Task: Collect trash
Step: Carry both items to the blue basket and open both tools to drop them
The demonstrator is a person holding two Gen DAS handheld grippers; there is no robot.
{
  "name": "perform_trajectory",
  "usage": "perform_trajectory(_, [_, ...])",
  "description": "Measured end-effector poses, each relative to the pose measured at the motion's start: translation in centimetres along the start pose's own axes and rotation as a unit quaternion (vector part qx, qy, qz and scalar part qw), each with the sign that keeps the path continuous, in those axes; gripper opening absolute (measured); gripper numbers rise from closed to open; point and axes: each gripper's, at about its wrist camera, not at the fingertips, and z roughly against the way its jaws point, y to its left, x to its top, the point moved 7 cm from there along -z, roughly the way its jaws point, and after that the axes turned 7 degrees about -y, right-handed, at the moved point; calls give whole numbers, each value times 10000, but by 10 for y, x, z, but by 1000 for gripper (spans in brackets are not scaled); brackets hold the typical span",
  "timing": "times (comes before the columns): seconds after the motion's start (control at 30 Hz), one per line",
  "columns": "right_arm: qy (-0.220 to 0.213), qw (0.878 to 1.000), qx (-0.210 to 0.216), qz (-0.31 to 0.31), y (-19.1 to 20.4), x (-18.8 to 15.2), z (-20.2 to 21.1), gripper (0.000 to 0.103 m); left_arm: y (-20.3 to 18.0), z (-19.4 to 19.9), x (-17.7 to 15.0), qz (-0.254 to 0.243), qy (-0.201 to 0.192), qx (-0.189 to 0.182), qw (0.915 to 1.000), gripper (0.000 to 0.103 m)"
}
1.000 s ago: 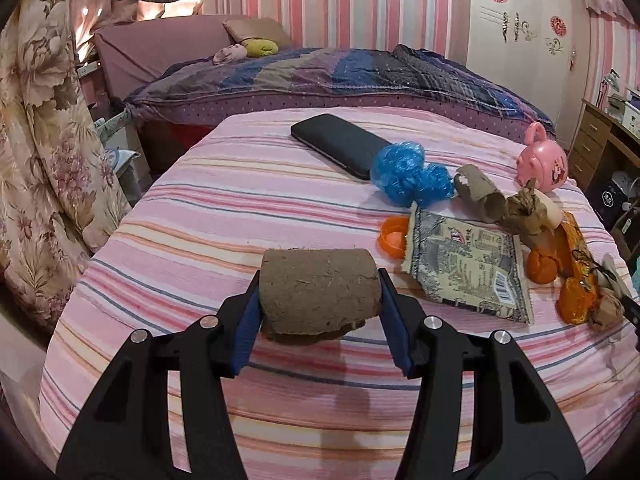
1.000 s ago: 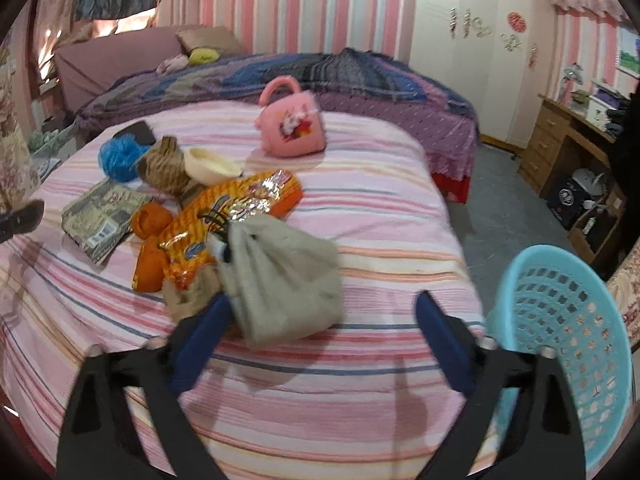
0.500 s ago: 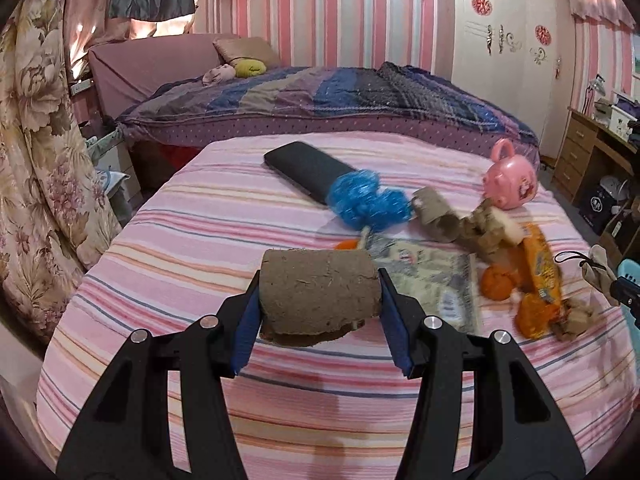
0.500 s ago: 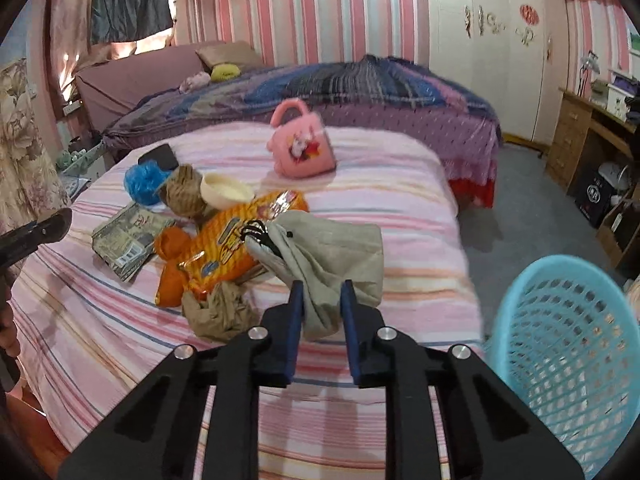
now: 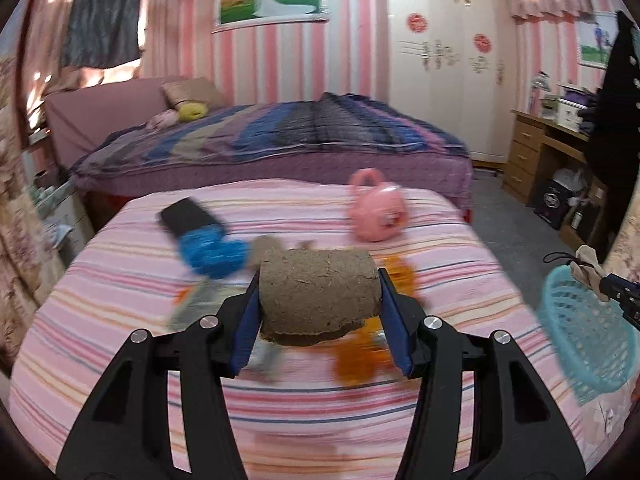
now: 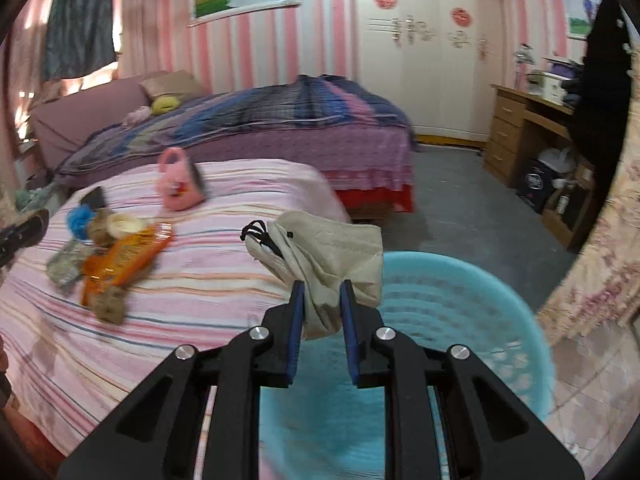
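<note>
My left gripper (image 5: 318, 312) is shut on a brown cardboard roll (image 5: 318, 298) and holds it above the pink striped bed (image 5: 120, 320). My right gripper (image 6: 322, 304) is shut on a beige face mask (image 6: 328, 252) with black ear loops, held over the light blue basket (image 6: 460, 320). The basket also shows at the right of the left wrist view (image 5: 580, 332). On the bed lie an orange snack wrapper (image 6: 128, 254), a blue plastic ball (image 5: 210, 252), a brown crumpled paper (image 6: 108, 304) and other scraps.
A pink toy bag (image 5: 378, 210) and a black case (image 5: 186, 214) lie on the striped bed. A second bed with a purple quilt (image 5: 280, 136) stands behind. A wooden desk (image 6: 532, 128) is at the right, grey floor between.
Both grippers have swung to the right. The right gripper, open one second ago, closed on the mask, lifted it off the bed and carried it over the basket. The left still holds the roll.
</note>
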Motion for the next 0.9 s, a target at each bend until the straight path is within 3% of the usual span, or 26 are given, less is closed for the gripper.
perform_trajectory(0.17, [39,9987,-469,-179,-65,-9,8,19,-86,2,0,-212,-140,-529,9983,53])
perform_trajectory(0.4, [70,9956,-822,-446,-125,-22,7,19,-192,-9,-23,-400,184,-1193,9919,53])
perform_trajectory(0.5, [49,9936,-858,-737,-142,-27,8,19,-235,-15,-35,-569,292,-1433,9876,53])
perform_trajectory(0.73, [35,9928,-880,-808,-147,-29,8,19,-289,-26,-43,-766,354,-1743,9811,53])
perform_trajectory(0.8, [28,9932,-862,-779,-145,-30,8,19,-294,-30,-47,-789,447,-1846,9786,60])
perform_trajectory(0.87, [27,9937,-847,-740,-143,-30,8,19,-290,-35,-48,-823,452,-1726,9805,83])
perform_trajectory(0.9, [30,9938,-841,-725,-141,-30,7,19,-286,-36,-47,-820,395,-1630,9824,84])
